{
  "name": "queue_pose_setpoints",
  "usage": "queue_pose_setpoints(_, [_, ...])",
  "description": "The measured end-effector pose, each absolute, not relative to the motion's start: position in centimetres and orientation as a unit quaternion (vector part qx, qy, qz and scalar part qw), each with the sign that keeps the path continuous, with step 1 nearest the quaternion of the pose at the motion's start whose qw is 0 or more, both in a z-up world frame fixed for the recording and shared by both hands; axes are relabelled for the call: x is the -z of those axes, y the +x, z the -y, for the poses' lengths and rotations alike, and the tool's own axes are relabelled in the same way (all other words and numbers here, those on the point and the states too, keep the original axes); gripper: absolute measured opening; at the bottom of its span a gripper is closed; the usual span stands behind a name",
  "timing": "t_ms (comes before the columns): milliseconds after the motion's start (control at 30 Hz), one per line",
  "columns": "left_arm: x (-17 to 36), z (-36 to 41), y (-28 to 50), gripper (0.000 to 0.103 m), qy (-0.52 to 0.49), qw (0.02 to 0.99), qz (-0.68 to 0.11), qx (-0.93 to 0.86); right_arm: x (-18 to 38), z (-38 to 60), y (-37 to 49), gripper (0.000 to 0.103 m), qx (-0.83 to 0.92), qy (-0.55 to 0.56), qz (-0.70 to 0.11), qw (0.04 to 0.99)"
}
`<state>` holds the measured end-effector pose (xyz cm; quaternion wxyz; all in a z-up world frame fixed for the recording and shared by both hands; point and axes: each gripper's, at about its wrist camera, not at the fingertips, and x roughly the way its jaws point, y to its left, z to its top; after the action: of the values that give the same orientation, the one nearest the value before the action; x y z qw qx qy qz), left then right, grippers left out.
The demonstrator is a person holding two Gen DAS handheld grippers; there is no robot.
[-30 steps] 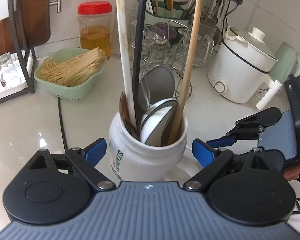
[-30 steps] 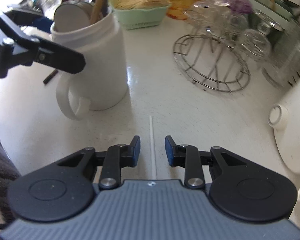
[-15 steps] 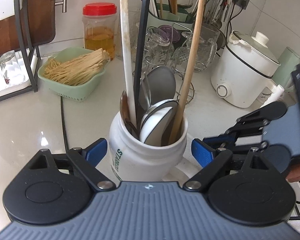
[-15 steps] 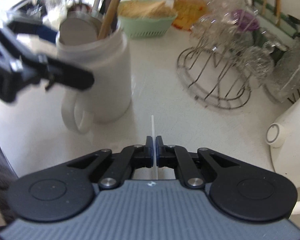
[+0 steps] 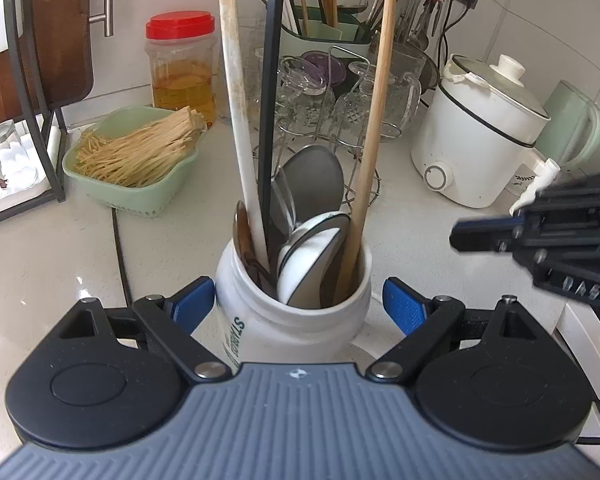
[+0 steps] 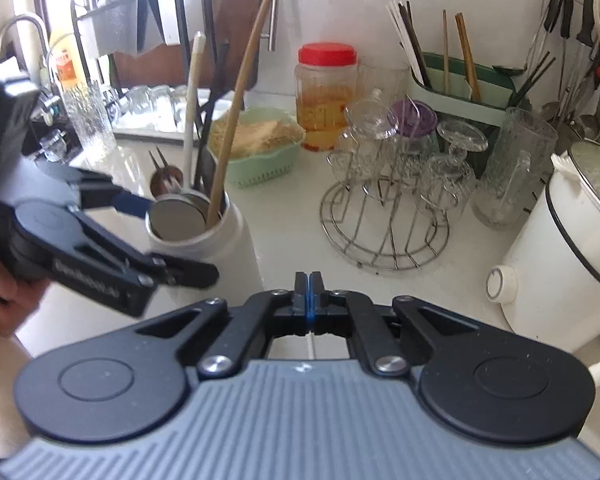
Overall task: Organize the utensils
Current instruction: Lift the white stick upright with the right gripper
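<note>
A white mug (image 5: 260, 332) on the pale counter holds several utensils: a white handle (image 5: 236, 100), a black handle (image 5: 270, 100), a wooden handle (image 5: 374, 100), a metal spoon (image 5: 314, 184) and a white spoon (image 5: 308, 252). My left gripper (image 5: 296, 304) is open, its blue pads on either side of the mug. The right wrist view shows that mug (image 6: 236, 248) with the left gripper (image 6: 178, 240) around it. My right gripper (image 6: 308, 280) is shut on a thin white chopstick (image 6: 309, 344), raised off the counter right of the mug. It appears blurred in the left wrist view (image 5: 456, 236).
Behind the mug stand a green basket of dry noodles (image 5: 136, 152), a red-lidded jar (image 5: 180, 64), a wire rack of glasses (image 5: 320, 112) and a green utensil holder (image 5: 324, 36). A white cooker (image 5: 480, 132) stands right. A black cable (image 5: 120, 248) crosses the counter at left.
My right gripper closed on the white chopstick that lay on the counter and rose with it. The left gripper stayed around the mug.
</note>
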<state>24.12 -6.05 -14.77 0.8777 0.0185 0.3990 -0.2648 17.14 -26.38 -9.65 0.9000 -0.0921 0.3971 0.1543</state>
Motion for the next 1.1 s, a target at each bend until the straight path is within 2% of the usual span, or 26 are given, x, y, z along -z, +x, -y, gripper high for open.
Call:
queue_pose_setpoints(200, [14.8,5.9,24.3,0.093,0.023,0.873,-0.403,0.274,13.0,27.7,16.2,0.006,-0.143,-0.117,-0.461,0.868])
queue_pose_setpoints(267, [14.8,5.8,24.2,0.093,0.025,0.873,-0.402,0.276,14.0,28.3,15.8,0.012,-0.138,-0.110,-0.485,0.856])
queue_pose_setpoints(333, [14.9,5.7,24.1,0.093,0.024,0.872,-0.402,0.278,14.6,28.7,15.0,0.042,-0.141,-0.104,-0.499,0.849])
queue_pose_setpoints(367, [15.0,5.6,24.1,0.093,0.022,0.871,-0.404,0.279,15.0,28.7,14.5,0.043,-0.144,-0.105,-0.502,0.846])
queue_pose_setpoints(500, [15.4,5.4,24.1,0.093,0.016,0.868,-0.412,0.277,16.5,28.1,13.7,0.040,-0.146,-0.109,-0.523,0.833])
queue_pose_setpoints(533, [15.5,5.3,24.0,0.093,0.014,0.867,-0.413,0.277,16.8,27.8,13.8,0.032,-0.144,-0.114,-0.525,0.831])
queue_pose_setpoints(600, [15.6,5.3,23.9,0.093,0.012,0.867,-0.415,0.277,17.2,27.2,14.0,0.024,-0.143,-0.125,-0.530,0.827])
queue_pose_setpoints(700, [15.6,5.1,23.8,0.093,0.009,0.866,-0.418,0.276,17.4,26.5,14.7,0.019,-0.145,-0.130,-0.529,0.826])
queue_pose_setpoints(767, [15.6,5.2,23.8,0.093,0.011,0.866,-0.417,0.277,17.3,26.0,15.2,0.008,-0.145,-0.142,-0.540,0.817])
queue_pose_setpoints(933, [15.5,5.2,23.8,0.093,0.013,0.865,-0.415,0.282,17.2,26.5,16.2,0.007,-0.125,-0.116,-0.556,0.814])
queue_pose_setpoints(1100, [15.4,5.3,23.8,0.093,0.015,0.866,-0.412,0.283,15.1,28.0,16.5,0.007,-0.110,-0.046,-0.531,0.839])
